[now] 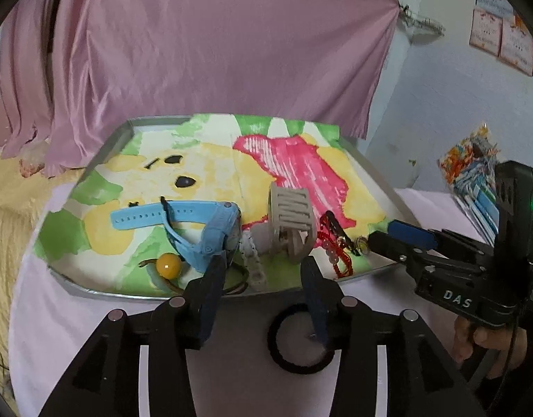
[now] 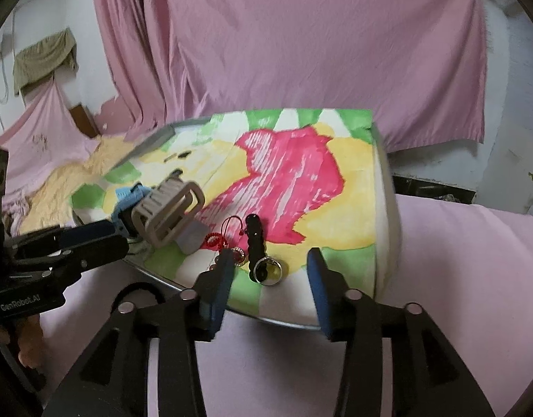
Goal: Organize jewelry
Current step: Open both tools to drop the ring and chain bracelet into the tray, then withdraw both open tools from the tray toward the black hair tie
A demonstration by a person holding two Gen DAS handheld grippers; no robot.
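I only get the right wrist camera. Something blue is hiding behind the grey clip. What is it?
Observer: A blue watch, lying in the tray with its strap stretched out to the left.
Operator: Is anything else hiding there?
Observer: Yes, a yellow bead on a brown cord, near the tray's front edge.
Operator: Is the other gripper holding something?
Observer: No. The left hand-held gripper is open, with nothing held between its fingers.
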